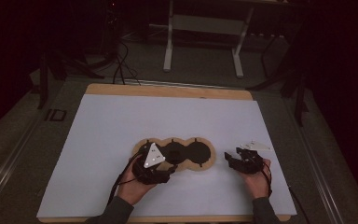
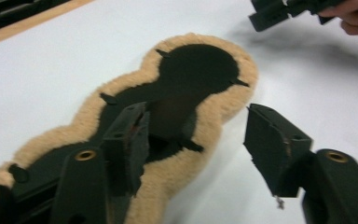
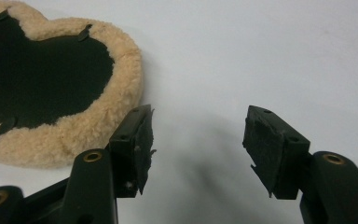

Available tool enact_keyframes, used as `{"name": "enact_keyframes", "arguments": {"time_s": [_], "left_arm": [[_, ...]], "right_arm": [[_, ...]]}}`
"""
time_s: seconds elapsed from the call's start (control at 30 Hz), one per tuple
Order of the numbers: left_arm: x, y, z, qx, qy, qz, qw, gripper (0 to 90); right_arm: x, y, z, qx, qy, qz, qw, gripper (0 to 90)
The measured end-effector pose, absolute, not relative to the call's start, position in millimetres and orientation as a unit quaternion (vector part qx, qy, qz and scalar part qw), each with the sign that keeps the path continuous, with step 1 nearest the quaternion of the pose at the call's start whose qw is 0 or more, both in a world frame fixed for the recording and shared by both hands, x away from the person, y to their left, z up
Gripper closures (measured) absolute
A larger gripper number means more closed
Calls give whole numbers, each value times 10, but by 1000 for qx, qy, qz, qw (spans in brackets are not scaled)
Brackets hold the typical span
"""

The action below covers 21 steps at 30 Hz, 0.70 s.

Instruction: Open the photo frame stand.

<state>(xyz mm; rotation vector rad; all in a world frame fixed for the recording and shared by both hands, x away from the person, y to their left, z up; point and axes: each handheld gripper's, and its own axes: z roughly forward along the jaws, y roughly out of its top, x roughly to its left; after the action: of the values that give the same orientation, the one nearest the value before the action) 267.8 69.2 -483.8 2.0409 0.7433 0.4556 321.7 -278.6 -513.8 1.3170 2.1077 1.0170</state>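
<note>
white sheet (image 1: 121, 121) is laid over a wooden table (image 1: 168, 91), wide bare room at left and at the far side. left gripper (image 1: 164, 173) is held at the near left end of the fleece pad (image 1: 142, 143), jaws spread, nothing pinched; in the left gripper view one jaw is seen over the pad's black inner face (image 2: 196, 70), the other over bare sheet just off the fluffy tan rim (image 2: 214, 121), so the near edge is straddled but not gripped. pad is a three-lobed piece, tan fleece border, black centre with small tabs (image 2: 240, 83), lying flat mid-sheet, long axis running left to right across the table. the pad lies ahead of and under the left jaws; left hand (image 1: 133, 186) is judged the nearer one. right gripper (image 1: 233, 161) is held just off the pad's right end, apart from it, jaws released and empty; in the right gripper view the end lobe (image 3: 121, 56) is seen to the left of the jaws, bare sheet between them. free room at right and near edge for sliding.
</note>
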Motion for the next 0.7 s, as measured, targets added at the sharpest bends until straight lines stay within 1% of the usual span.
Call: {"name": "enact_keyframes", "arguments": {"time_s": [0.13, 0.2, 0.4, 0.7], "left_arm": [[2769, 678, -4818, 827, 298, 187, 439, 382], [2812, 647, -4826, 828, 300, 200, 430, 378], [2938, 573, -4894, 831, 301, 192, 426, 378], [2997, 476, -4969, 844, 291, 191, 408, 392]], "right_arm": [[3219, -2786, -5139, 478, 765, 369, 225, 416], [3220, -2787, -5141, 477, 765, 369, 224, 415], [3221, -2784, -5141, 475, 767, 369, 223, 412], [3219, -2785, -5136, 476, 766, 372, 219, 412]]}}
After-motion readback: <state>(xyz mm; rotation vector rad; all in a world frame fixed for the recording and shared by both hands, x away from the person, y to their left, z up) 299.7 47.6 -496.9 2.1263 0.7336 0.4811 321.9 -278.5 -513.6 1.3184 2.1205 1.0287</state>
